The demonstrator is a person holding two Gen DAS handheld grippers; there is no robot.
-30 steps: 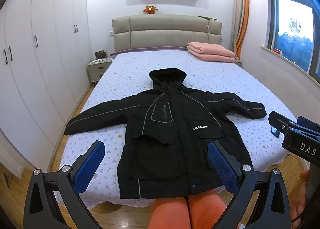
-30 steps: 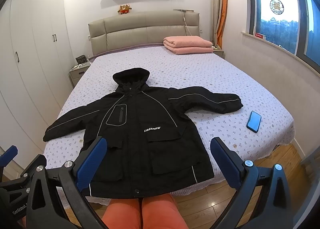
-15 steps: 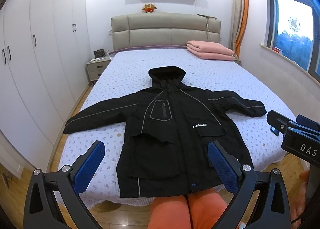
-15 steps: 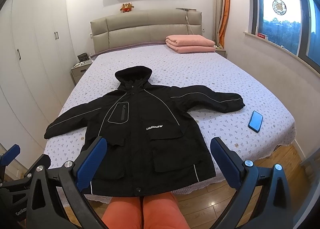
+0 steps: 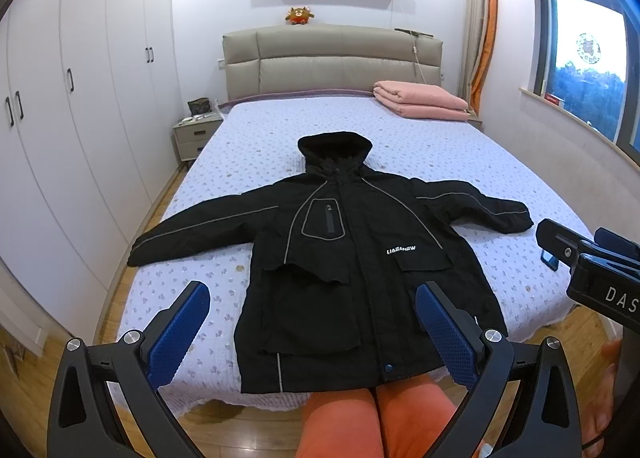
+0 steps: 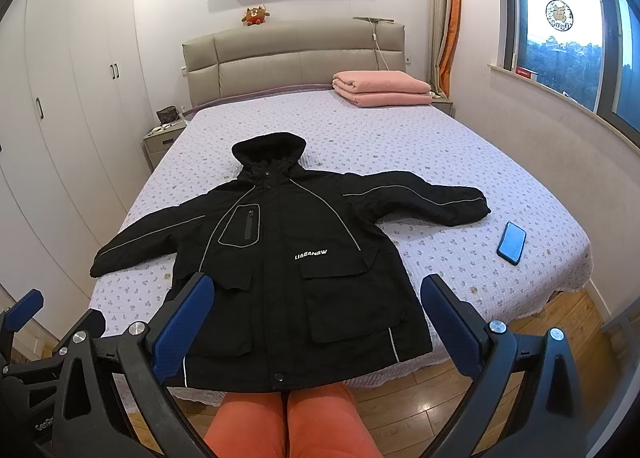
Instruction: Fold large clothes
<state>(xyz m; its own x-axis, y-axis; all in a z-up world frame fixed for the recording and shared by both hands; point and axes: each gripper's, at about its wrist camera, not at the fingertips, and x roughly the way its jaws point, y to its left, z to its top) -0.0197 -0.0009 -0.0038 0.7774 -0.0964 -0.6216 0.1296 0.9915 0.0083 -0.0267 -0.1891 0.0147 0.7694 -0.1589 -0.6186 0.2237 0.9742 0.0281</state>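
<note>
A black hooded jacket (image 5: 352, 258) lies flat, front up, on the bed with both sleeves spread out and its hem at the near edge. It also shows in the right wrist view (image 6: 288, 266). My left gripper (image 5: 312, 322) is open and empty, held above the hem end of the jacket, apart from it. My right gripper (image 6: 316, 318) is open and empty, also held off the jacket near the hem. The right gripper's body shows at the right edge of the left wrist view (image 5: 592, 270).
The bed (image 6: 400, 145) has a lilac dotted cover. A blue phone (image 6: 511, 242) lies near its right edge. Folded pink blankets (image 6: 380, 87) sit by the headboard. White wardrobes (image 5: 80, 97) line the left wall, with a nightstand (image 5: 194, 133). A person's orange-clad legs (image 6: 280, 418) stand at the foot.
Both views have shifted only slightly; the jacket sits a little higher in frame. Both grippers stay open and empty.
</note>
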